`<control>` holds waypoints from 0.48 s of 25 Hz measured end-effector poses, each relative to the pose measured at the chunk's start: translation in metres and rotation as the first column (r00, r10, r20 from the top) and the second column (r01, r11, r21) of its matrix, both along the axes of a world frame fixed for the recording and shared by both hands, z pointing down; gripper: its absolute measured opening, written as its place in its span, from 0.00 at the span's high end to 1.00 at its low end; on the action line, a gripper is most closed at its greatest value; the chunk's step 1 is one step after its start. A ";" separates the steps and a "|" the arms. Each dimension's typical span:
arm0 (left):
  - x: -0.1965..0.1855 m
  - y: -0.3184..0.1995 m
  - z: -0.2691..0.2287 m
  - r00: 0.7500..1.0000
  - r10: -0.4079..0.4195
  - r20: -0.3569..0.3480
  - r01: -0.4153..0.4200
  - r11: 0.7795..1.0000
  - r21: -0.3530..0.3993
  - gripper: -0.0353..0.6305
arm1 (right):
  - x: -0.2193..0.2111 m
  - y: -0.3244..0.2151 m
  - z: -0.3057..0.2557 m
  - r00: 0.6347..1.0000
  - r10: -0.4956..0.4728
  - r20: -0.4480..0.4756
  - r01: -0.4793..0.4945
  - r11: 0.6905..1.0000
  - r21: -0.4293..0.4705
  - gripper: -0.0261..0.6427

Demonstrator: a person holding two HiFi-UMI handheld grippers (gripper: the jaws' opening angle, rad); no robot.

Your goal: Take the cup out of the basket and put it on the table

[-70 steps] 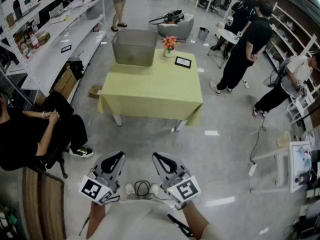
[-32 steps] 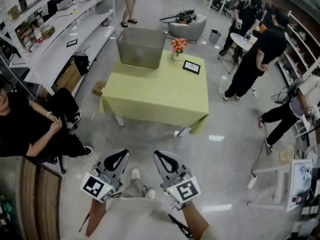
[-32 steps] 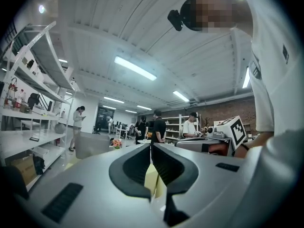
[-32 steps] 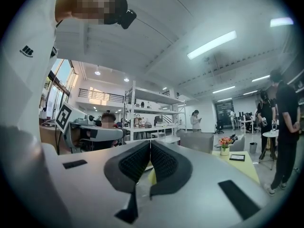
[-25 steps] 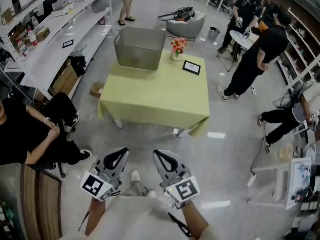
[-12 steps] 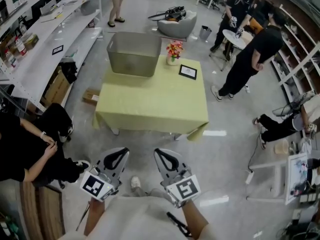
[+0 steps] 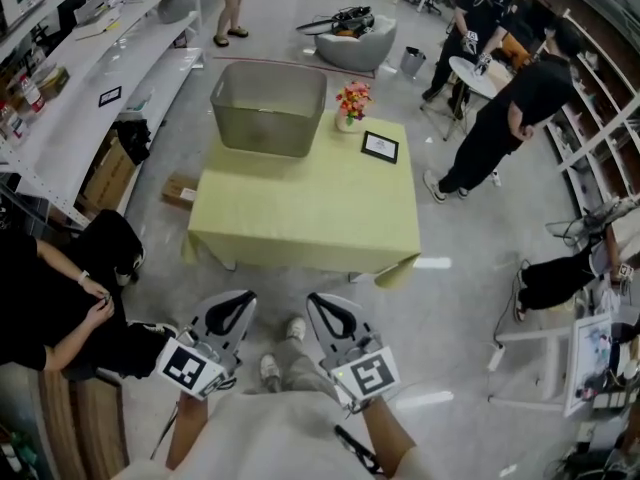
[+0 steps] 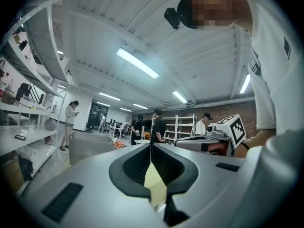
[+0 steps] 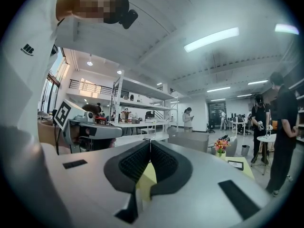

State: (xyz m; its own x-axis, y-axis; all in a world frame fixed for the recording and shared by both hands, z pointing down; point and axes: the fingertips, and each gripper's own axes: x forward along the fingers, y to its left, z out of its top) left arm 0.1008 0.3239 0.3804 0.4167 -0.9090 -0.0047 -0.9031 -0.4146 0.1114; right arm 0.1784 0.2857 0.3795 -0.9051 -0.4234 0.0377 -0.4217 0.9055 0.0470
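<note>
Left gripper [image 7: 238, 306], right gripper [image 7: 320, 308]: both closed, empty, held low at waist, presumably because basket [image 7: 262, 133] on table [image 7: 310, 203] stands well ahead (cup unseen).

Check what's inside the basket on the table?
Inside the basket only grey inner walls show; no cup can be made out. The near wall covers the floor, so a cup could sit hidden.

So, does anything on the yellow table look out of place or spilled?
Nothing stands out. The basket stands upright at the table's far left corner, the flowers upright beside it, the frame near them.
</note>
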 end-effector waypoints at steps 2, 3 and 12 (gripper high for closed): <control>-0.007 -0.013 0.002 1.000 -0.011 -0.003 0.011 1.000 -0.001 0.91 | -0.008 -0.014 0.001 1.000 -0.014 -0.002 0.014 1.000 0.001 0.94; -0.010 -0.021 0.002 1.000 -0.016 -0.004 0.016 1.000 -0.002 0.91 | -0.012 -0.021 0.002 1.000 -0.022 -0.002 0.022 1.000 0.005 0.94; -0.034 -0.091 0.003 0.998 -0.061 0.002 0.061 0.998 -0.024 0.91 | -0.036 -0.094 0.003 0.997 -0.077 -0.010 0.077 0.997 0.007 0.95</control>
